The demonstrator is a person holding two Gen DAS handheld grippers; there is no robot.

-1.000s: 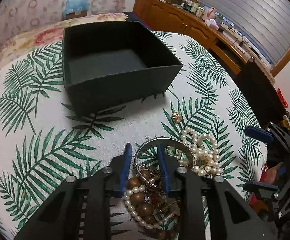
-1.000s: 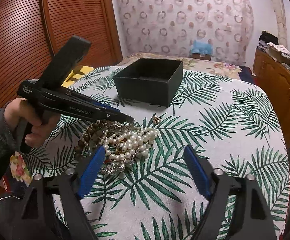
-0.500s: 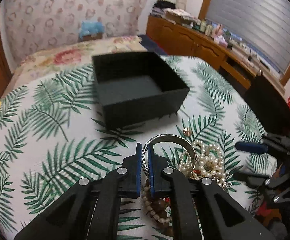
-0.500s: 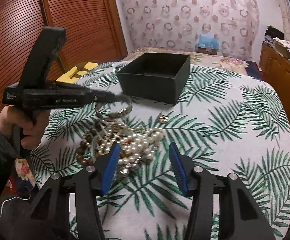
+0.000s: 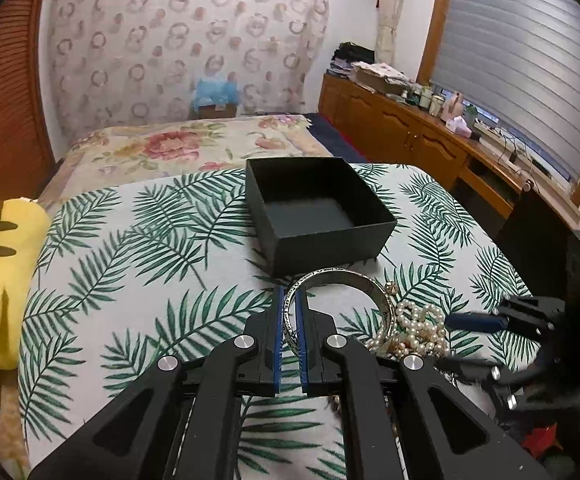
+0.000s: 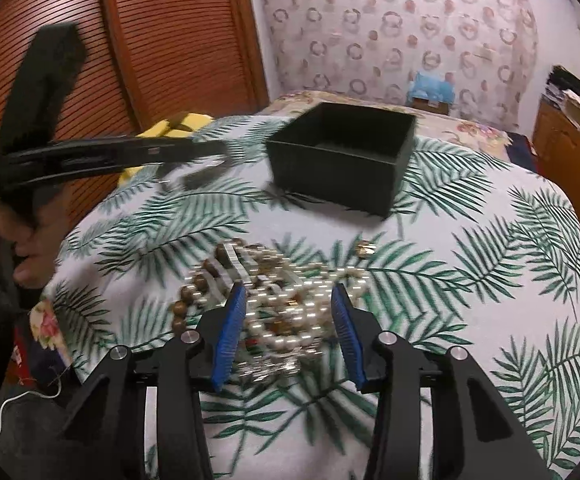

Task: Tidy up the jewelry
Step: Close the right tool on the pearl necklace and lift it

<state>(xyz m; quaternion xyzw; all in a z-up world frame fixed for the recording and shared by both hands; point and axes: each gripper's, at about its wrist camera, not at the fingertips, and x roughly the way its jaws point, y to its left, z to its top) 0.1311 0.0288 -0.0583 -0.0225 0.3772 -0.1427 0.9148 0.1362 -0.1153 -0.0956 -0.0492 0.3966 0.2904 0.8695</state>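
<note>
My left tongs (image 5: 290, 312) are clamped on the rim of a silver bangle (image 5: 342, 280), which hangs clear of the bench (image 5: 138, 248), with the empty black box (image 5: 318, 208) at about twelve o'clock ahead of it. The bangle looks rigid and smooth, so I judge it could pivot or slip in a rim pinch; holding across the flat of the band seems the safest place. My right tongs (image 6: 288, 332) are closing over the heap of beads and pearls (image 6: 274, 304), strands between the pads but not yet pressed. Those strands should be light, limp and tangled, so I expect one pull to drag neighbours along; taking a bunched middle looks better than a loose end. A small gold piece (image 6: 364, 249) lies at one o'clock of the heap.
</note>
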